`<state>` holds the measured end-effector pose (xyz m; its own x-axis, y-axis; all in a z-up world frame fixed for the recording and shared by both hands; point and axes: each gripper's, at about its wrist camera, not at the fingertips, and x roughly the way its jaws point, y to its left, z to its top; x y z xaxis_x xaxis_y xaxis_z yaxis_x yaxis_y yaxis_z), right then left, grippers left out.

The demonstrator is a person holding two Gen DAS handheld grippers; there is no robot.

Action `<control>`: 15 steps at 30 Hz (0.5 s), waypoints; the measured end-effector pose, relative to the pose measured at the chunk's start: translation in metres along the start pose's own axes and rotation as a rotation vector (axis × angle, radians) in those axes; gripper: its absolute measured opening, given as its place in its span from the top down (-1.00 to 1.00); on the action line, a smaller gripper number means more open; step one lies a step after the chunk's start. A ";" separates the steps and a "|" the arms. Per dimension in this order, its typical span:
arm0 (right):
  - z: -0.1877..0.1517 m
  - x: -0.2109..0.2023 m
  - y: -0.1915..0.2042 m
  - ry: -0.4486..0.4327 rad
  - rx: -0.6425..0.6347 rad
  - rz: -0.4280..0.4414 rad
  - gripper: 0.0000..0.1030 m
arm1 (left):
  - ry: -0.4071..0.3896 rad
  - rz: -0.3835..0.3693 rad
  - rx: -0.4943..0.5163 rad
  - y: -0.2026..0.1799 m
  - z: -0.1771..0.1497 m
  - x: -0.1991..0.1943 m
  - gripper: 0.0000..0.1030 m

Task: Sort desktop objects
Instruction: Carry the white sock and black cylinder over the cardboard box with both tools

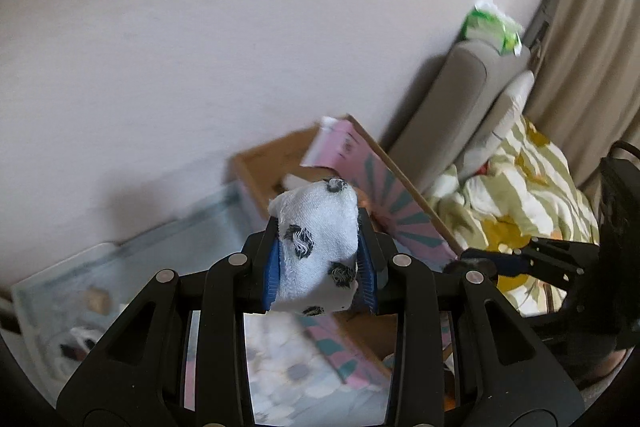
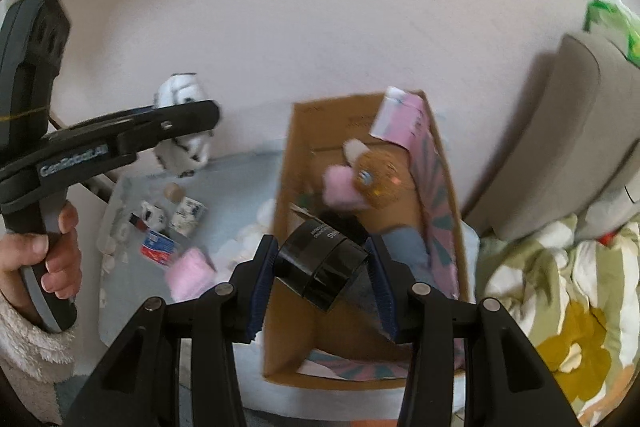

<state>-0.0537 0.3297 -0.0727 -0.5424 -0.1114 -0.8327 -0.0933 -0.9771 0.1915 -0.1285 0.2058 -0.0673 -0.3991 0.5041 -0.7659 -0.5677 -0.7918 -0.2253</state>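
Observation:
My left gripper (image 1: 320, 255) is shut on a white sock with dark spots (image 1: 320, 243), held in the air in front of a cardboard box (image 1: 256, 171) with a pink patterned flap. The right wrist view shows that same sock (image 2: 180, 131) hanging from the left gripper at the left. My right gripper (image 2: 322, 267) is shut on a black cylindrical jar (image 2: 324, 263), held above the open cardboard box (image 2: 294, 155). Inside the box lie a brown and pink plush toy (image 2: 372, 179) and other items.
A pale blue mat (image 2: 236, 179) left of the box carries small items: a white patterned cup (image 2: 188, 215), a red and blue packet (image 2: 158, 247), a pink fluffy thing (image 2: 188, 275). A grey sofa arm (image 2: 560, 147) and a flowered blanket (image 2: 560, 307) lie at the right. A hand (image 2: 44, 255) grips the left handle.

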 end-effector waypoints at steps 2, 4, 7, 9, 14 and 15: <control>-0.006 0.004 -0.008 0.010 0.005 0.009 0.19 | 0.020 -0.010 0.010 -0.009 0.001 0.016 0.43; -0.010 0.008 -0.011 0.023 0.005 0.015 0.19 | 0.038 -0.013 0.027 -0.020 0.001 0.032 0.43; -0.013 0.015 -0.014 0.040 -0.003 0.012 0.19 | 0.063 -0.003 0.053 -0.030 0.002 0.054 0.43; -0.011 0.019 -0.015 0.043 -0.021 0.019 0.19 | 0.077 0.002 0.061 -0.033 0.002 0.064 0.43; -0.007 0.031 -0.019 0.060 -0.052 0.024 0.19 | 0.103 0.024 0.065 -0.037 0.005 0.085 0.43; -0.006 0.032 -0.021 0.064 -0.051 0.029 0.19 | 0.108 0.028 0.066 -0.036 0.005 0.087 0.43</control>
<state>-0.0639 0.3453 -0.1069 -0.4901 -0.1496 -0.8588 -0.0344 -0.9811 0.1906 -0.1464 0.2805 -0.1229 -0.3376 0.4388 -0.8328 -0.6046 -0.7792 -0.1655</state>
